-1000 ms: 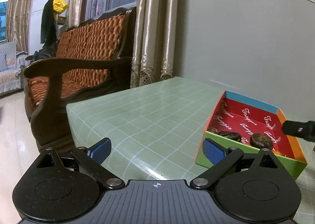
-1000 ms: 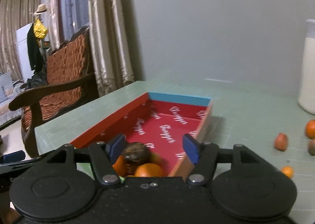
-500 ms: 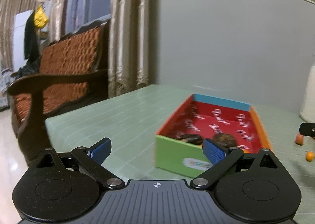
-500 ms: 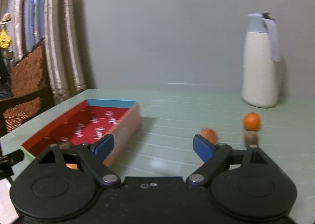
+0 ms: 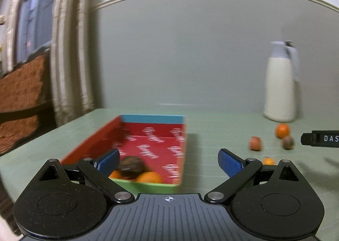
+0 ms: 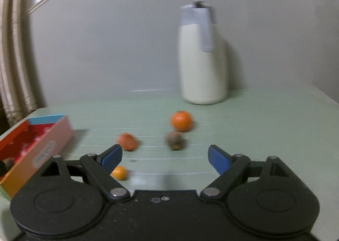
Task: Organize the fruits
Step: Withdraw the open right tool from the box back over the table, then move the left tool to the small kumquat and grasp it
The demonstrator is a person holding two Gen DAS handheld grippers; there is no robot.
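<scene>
Four loose fruits lie on the desk [image 6: 264,118], right of the box [image 6: 48,135]: an orange [image 6: 181,120], a brown fruit [image 6: 175,140], a reddish fruit [image 6: 126,141] and a small orange one [image 6: 119,172]. They are judged light, round and apt to roll, with skin easily bruised, so each is best pinched gently across its widest part. The right claw [image 6: 164,157] is spread and empty; the brown fruit lies just ahead between its fingers, the small one beside its left finger. The left claw [image 5: 169,161] is spread and empty too, at the box's near end, where some fruit [image 5: 148,177] already sits.
</scene>
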